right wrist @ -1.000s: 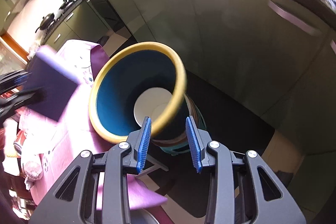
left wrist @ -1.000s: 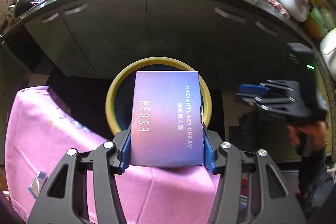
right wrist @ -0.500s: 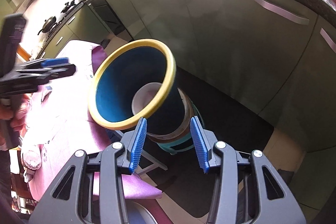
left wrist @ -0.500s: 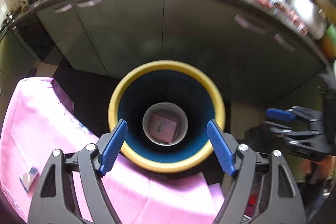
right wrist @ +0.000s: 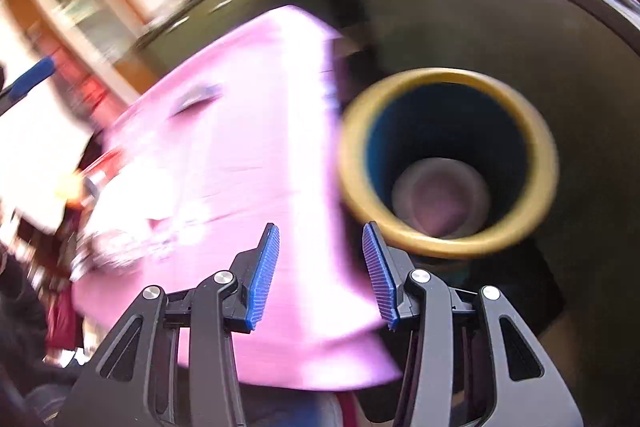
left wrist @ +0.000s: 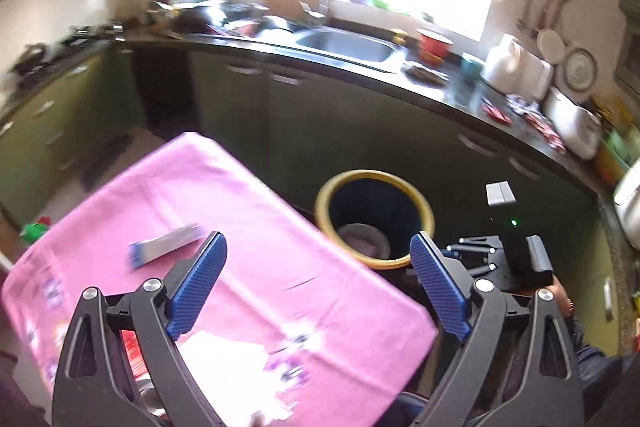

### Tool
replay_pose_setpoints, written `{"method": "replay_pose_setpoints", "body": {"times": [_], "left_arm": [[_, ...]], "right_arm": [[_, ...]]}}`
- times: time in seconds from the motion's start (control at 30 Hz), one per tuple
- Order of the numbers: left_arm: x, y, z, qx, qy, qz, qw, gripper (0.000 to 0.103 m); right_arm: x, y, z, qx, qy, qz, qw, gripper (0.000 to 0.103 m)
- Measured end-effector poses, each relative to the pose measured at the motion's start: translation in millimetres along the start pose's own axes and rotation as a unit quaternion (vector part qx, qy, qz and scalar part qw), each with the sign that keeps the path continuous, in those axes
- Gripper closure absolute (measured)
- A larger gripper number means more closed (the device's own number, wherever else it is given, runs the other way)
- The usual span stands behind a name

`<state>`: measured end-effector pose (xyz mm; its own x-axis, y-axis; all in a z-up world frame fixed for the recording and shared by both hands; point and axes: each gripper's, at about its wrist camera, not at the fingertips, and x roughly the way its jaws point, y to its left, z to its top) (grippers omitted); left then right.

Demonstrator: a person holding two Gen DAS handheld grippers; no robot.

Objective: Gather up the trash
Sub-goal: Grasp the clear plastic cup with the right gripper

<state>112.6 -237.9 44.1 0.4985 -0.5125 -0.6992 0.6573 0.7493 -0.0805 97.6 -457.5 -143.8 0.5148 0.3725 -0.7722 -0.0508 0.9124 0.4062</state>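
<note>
A blue trash bin with a yellow rim (left wrist: 424, 211) stands on the floor beside the pink-clothed table (left wrist: 248, 227); the purple box lies at its bottom (left wrist: 362, 239). The bin also shows in the right wrist view (right wrist: 352, 163), blurred. A small blue-and-white packet (left wrist: 164, 249) lies on the cloth, also blurred in the right wrist view (right wrist: 196, 97). My left gripper (left wrist: 318, 263) is wide open and empty above the table's corner. My right gripper (right wrist: 320, 255) is open and empty over the table edge, left of the bin; it shows in the left wrist view (left wrist: 480, 259).
A dark kitchen counter (left wrist: 440, 91) with a sink (left wrist: 348, 45) and clutter curves behind the bin. Green cabinets (left wrist: 40, 131) stand at the left. A red item (left wrist: 130, 351) lies at the table's near left edge.
My left gripper let the purple box drop into the bin, then drew back and swung left over the table. My right gripper pulled back and turned toward the table.
</note>
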Motion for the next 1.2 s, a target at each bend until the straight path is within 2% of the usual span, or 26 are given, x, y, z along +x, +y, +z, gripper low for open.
{"method": "replay_pose_setpoints", "body": {"times": [0.1, 0.23, 0.37, 0.47, 0.6, 0.77, 0.93, 1.03, 1.2], "left_arm": [[-25.8, 17.6, -18.7, -0.023, -0.013, 0.031, 0.9992, 0.014], [-53.7, 51.8, -43.3, -0.061, -0.027, 0.055, 0.9963, 0.014], [-70.4, 75.8, -66.1, -0.093, -0.033, 0.068, 0.9928, 0.014], [-76.3, 88.2, -78.3, -0.107, -0.033, 0.071, 0.9912, 0.014], [-82.9, 100.7, -84.6, -0.116, -0.038, 0.085, 0.9889, 0.014], [-84.4, 105.1, -88.1, -0.116, -0.037, 0.084, 0.9889, 0.014], [-66.8, 107.9, -90.6, -0.116, -0.006, 0.058, 0.9916, 0.014], [-69.0, 112.0, -87.5, -0.129, -0.016, 0.055, 0.9900, 0.014], [-80.6, 111.0, -81.8, -0.136, -0.033, 0.068, 0.9879, 0.014]], "right_arm": [[16.9, 59.2, 8.2, -0.071, 0.031, 0.057, 0.995, 0.055], [37.5, 131.0, 8.4, -0.157, 0.093, 0.111, 0.977, 0.055], [55.3, 173.4, 10.2, -0.198, 0.147, 0.129, 0.960, 0.055], [74.6, 193.0, 11.2, -0.207, 0.174, 0.126, 0.955, 0.051], [75.6, 204.5, 25.7, -0.221, 0.161, 0.116, 0.955, 0.051], [74.0, 222.9, 39.1, -0.235, 0.155, 0.105, 0.954, 0.051], [70.9, 209.6, 63.1, -0.213, 0.123, 0.071, 0.967, 0.051], [82.9, 209.3, 82.7, -0.206, 0.107, 0.061, 0.971, 0.051], [121.9, 241.8, 112.4, -0.233, 0.102, 0.053, 0.966, 0.051]]}}
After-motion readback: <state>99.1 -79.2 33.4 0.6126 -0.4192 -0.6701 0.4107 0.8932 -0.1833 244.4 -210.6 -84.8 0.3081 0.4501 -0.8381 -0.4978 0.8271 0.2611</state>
